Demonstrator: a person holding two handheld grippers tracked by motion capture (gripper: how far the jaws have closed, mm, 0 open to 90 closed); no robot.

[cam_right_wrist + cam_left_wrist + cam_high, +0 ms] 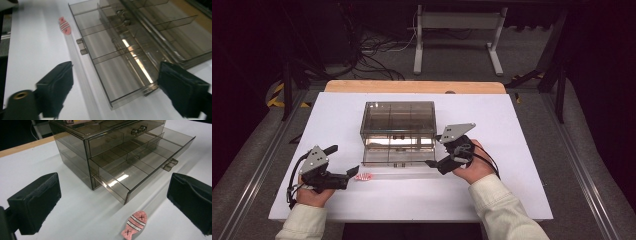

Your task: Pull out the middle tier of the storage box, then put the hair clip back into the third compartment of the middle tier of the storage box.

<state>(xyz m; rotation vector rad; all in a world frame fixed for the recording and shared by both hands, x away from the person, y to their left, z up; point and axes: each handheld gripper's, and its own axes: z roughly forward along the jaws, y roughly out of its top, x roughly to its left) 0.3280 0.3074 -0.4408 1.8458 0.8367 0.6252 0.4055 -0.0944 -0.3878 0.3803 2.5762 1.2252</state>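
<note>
A small pink fish-shaped clip lies flat on the white table, near its front edge and left of centre, just in front of the open drawer's left corner. It is marbled pink, with pale stripes edged in black across its middle and a black cross at each end.

One clip, one smoked clear drawer box, two drawers: the lower drawer is pulled out and split by dividers into compartments, while the upper one is shut. Each has a small clear handle.

The left gripper rests near the front-left edge, jaws wide apart, tips just beside the clip and apparently not touching it. The right gripper sits at the drawer's right front corner, jaws also wide, holding nothing.

The right gripper view is blurred, and what lies in the box's top is hard to make out.
</note>
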